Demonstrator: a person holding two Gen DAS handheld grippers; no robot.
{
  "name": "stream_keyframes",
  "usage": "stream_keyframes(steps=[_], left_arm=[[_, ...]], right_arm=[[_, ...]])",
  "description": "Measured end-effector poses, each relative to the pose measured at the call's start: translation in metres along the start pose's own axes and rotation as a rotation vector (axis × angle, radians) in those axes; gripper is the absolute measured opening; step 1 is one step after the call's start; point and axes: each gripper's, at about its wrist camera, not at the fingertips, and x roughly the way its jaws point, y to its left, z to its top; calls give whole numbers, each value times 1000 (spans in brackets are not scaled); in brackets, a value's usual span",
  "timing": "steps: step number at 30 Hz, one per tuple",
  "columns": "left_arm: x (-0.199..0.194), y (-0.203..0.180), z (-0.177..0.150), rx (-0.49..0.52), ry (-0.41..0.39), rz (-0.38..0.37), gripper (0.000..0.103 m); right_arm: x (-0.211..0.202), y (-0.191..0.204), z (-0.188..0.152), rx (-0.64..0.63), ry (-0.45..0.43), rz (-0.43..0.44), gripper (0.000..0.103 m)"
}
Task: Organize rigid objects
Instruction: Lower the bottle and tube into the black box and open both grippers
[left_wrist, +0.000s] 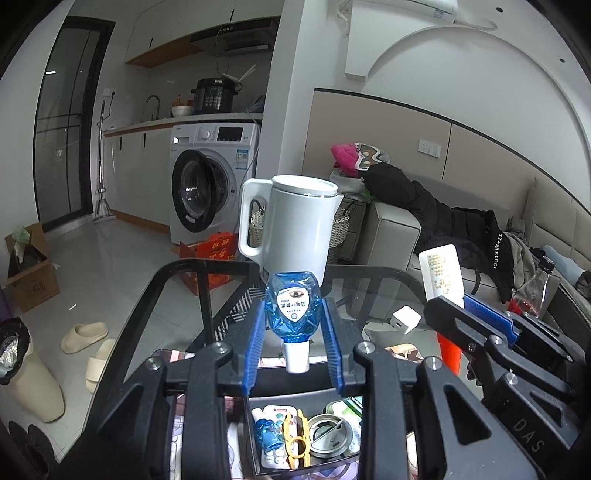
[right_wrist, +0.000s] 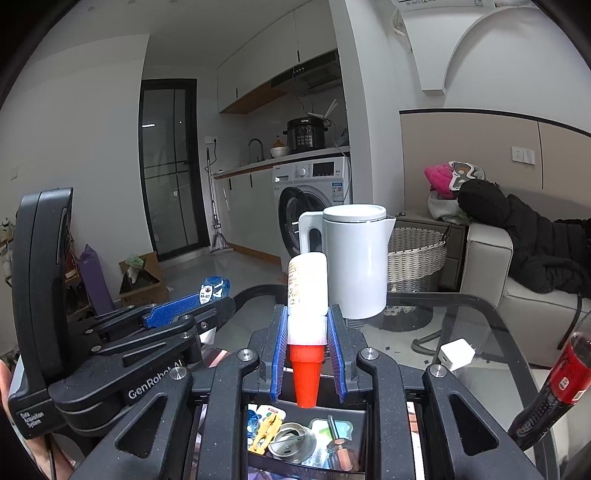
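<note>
Left gripper: clenched on a small blue eye-drop bottle, held cap-down between the blue finger pads, white cap pointing toward the camera. The bottle is in the air above a black storage tray. In the right wrist view the same gripper appears at left, the blue bottle showing at its tip.

The tray holds a second blue bottle, a yellow clip, a round metal lid and a white remote, all lying close together.

Centre: a white electric kettle stands upright on the glass-topped table, beyond both grippers. A white charger cube lies on the glass to the kettle's right.

Right gripper: grasping a white bottle with an orange conical cap, also inverted, the orange cap hanging over the tray. From the left wrist view this gripper enters at right with the white bottle standing up from it.

Far right: a dark bottle with a red label leans at the table edge.
</note>
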Motion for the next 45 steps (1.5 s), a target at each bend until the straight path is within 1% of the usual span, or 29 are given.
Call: stream_keyframes(steps=[3, 4, 6, 7, 9, 12, 14, 20, 23, 25, 28, 32, 36, 40, 45], left_arm=[[9, 1, 0, -13, 51, -8, 28], [12, 2, -1, -24, 80, -12, 28], [17, 4, -2, -43, 114, -11, 28], [22, 5, -4, -45, 148, -11, 28], [27, 6, -6, -51, 180, -4, 28], [40, 7, -10, -55, 259, -3, 28], [50, 5, -15, -48, 317, 2, 28], [71, -1, -31, -27, 447, 10, 28], [75, 0, -36, -32, 475, 21, 28], [78, 0, -39, -45, 501, 6, 28], [84, -2, -45, -29, 547, 9, 28], [92, -1, -54, -36, 604, 2, 28], [94, -5, -57, -5, 617, 22, 28], [93, -6, -59, 15, 626, 15, 28], [88, -6, -61, 23, 640, 1, 28]], right_arm=[[6, -2, -3, 6, 24, 0, 21], [8, -3, -3, 9, 33, 2, 21], [14, -5, -5, 18, 66, 3, 21], [17, -6, -6, 28, 86, 2, 21], [25, -9, -8, 46, 131, 4, 21], [37, -13, -13, 63, 193, 10, 21], [46, -15, -18, 78, 242, 20, 21], [71, -19, -35, 101, 377, 38, 21], [83, -22, -46, 112, 441, 40, 21], [90, -26, -53, 135, 480, 45, 21], [93, -30, -62, 159, 519, 47, 21], [98, -34, -69, 173, 552, 45, 21], [104, -37, -77, 194, 598, 44, 21], [109, -39, -85, 212, 648, 44, 21], [104, -35, -87, 182, 665, 42, 21]])
